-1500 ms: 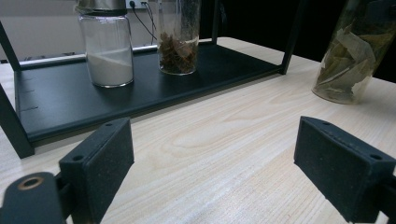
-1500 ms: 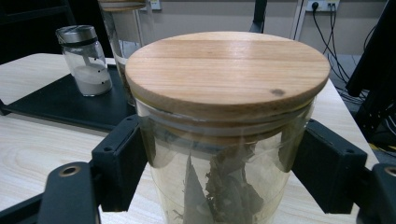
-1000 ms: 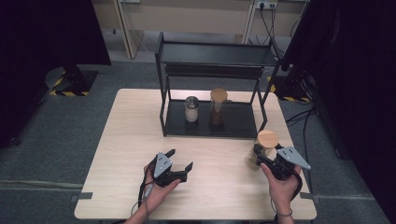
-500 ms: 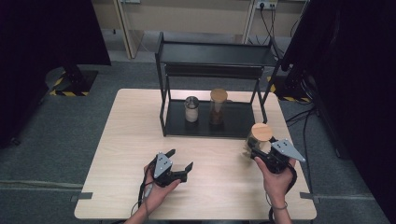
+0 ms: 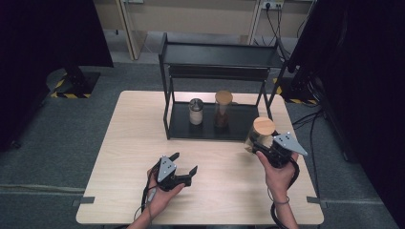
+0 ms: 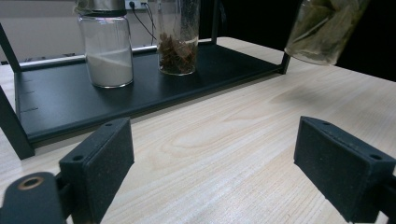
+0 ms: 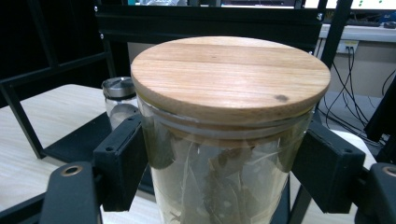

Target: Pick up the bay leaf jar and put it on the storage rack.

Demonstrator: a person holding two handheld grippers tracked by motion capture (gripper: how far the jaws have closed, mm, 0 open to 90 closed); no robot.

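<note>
I have the leaf jar pinched in my right hand-held gripper, lifted off the surface beside the rack.

My right hand-held gripper has its two black jaws pressed against opposite sides of the leaf jar, just under its wooden lid. The jar hangs clear of the surface, near the right end of the black rack, long axis close to upright with a slight tilt, lid end on top. It holds dried leaves. My left hand-held gripper rests low over the surface, well apart from the jar, jaws spread wide and gripping nothing. On the rack's bottom shelf stand a metal-lidded jar part full of white powder and, just beside it, a tall jar with brown dried pieces at its bottom.
</note>
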